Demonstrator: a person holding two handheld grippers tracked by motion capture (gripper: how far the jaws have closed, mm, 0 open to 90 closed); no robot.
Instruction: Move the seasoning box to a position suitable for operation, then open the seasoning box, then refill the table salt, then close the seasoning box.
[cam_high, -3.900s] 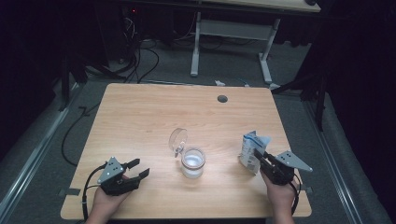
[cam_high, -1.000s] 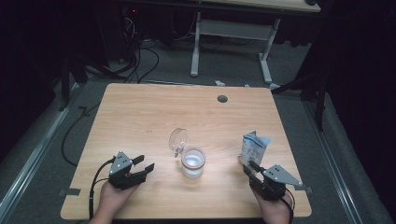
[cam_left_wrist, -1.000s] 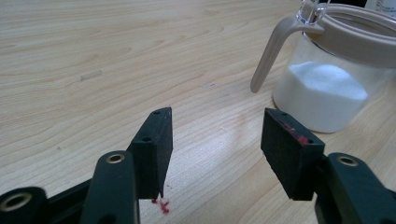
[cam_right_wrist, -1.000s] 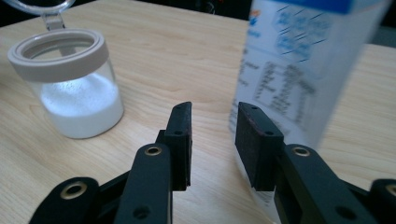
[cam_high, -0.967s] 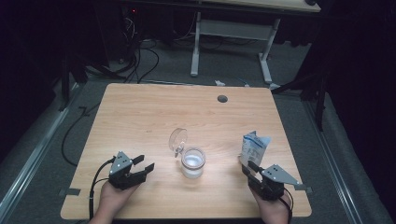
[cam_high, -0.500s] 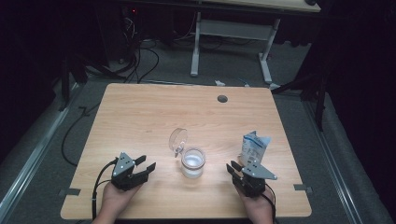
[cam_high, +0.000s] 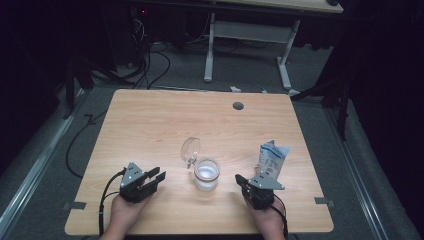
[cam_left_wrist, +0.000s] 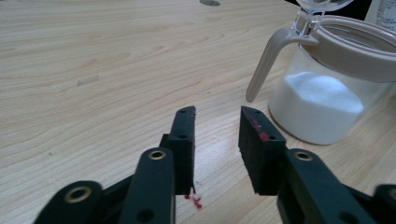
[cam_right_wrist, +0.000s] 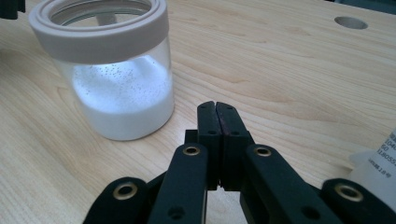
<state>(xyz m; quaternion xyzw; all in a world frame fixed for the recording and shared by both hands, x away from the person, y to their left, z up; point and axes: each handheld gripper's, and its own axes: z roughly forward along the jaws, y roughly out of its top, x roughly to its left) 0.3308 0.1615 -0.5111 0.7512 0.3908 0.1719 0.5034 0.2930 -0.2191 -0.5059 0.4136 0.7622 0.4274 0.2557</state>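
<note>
Since the earlier frames the right gripper has shifted leftward along the lower edge of the high view, from the lower right corner toward the jar, and its jaws have just been closing with nothing between them. In the right gripper view the right gripper shows its two black jaws pressed flat together, empty, low over the table. The left gripper sits in the lower left of the high view, held by a hand; its jaws have just been closing too. In the left gripper view the left gripper stands at a narrow gap, nothing in it, only bare wood behind.

Jar: centre of the high view, just above the line between the two grippers, apart from both. Clear glass, pale ring at the mouth, white powder filling the lower part. In the left gripper view the jar stands at the right of the frame, a pale handle curving down its near side. Lid: clear, flipped open, tilted up at the jar's upper left.

Carton: white and blue, upright, right of the jar, just above the right gripper, top pinched.

Far side: round hole in the table near its upper edge; beyond it, cables on grey floor.
</note>
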